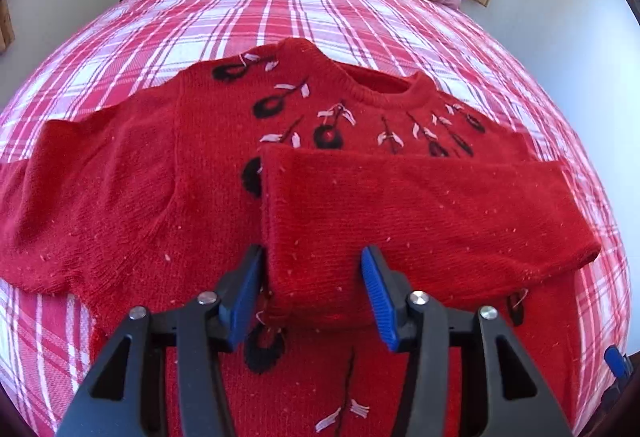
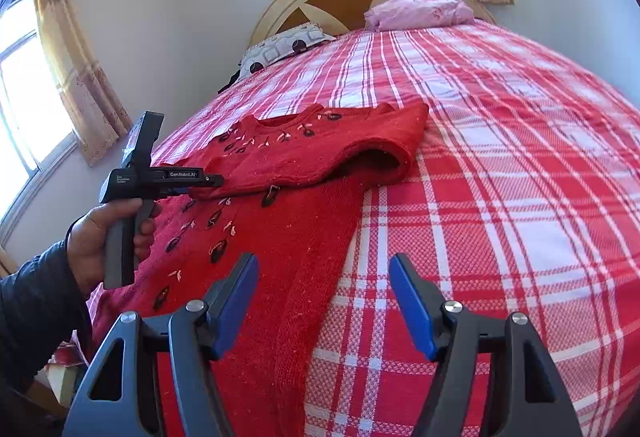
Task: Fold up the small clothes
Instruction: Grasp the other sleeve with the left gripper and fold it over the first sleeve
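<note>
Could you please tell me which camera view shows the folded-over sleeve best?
The left wrist view: the sleeve fills the centre, lying across the sweater, its cuff end between the left gripper's open jaws. The right wrist view shows the sleeve smaller, from the side, with its folded end lifted off the bed.

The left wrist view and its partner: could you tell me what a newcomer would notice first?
A bright red sweater with black cherry motifs lies spread on the red plaid bedspread. Its right sleeve is folded across the chest, its cuff between the left gripper's jaws. The right gripper hangs open at the sweater's edge.
</note>
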A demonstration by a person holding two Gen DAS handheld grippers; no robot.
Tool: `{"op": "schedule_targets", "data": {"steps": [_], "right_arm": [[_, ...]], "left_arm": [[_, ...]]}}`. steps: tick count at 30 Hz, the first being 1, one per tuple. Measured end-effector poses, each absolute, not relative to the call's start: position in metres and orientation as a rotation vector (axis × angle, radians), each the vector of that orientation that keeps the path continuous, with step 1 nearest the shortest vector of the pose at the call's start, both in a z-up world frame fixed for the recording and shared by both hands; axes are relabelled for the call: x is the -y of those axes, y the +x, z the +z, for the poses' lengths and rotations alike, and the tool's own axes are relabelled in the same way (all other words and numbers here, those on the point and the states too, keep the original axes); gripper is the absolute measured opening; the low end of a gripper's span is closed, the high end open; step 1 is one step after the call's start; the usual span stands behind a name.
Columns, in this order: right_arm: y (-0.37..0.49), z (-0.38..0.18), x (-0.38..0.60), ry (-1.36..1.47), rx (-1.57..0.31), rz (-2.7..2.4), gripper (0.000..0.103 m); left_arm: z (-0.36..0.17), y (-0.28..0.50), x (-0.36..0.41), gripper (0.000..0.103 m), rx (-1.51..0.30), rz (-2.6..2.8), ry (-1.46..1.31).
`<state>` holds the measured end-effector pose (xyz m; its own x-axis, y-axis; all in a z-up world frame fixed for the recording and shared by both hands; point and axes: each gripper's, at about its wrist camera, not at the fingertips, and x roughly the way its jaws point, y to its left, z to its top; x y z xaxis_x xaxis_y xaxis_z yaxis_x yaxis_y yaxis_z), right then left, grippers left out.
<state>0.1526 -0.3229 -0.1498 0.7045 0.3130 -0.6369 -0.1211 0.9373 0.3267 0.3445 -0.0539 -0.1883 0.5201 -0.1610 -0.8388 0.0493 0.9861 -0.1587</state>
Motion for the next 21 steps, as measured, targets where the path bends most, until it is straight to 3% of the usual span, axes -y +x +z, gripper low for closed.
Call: {"op": "schedule_targets", "data": {"steps": [3,16,21], "right_arm": [[0.153,-0.153,0.324,0.277,-0.756,0.239,0.068],[0.149,-0.159,0.322,0.293,-0.751,0.229,0.068],[0.149,-0.161,0.316,0.286,-0.760,0.245,0.068]], "left_arm": [[-0.184,0.341,0.051,0.016,-0.987,-0.102,-0.109],[-0.112,0.335,0.001,0.012,-0.800,-0.116,-0.140],[-0.115,0.337,-0.041,0.012,-0.804,-0.059,-0.149]]}}
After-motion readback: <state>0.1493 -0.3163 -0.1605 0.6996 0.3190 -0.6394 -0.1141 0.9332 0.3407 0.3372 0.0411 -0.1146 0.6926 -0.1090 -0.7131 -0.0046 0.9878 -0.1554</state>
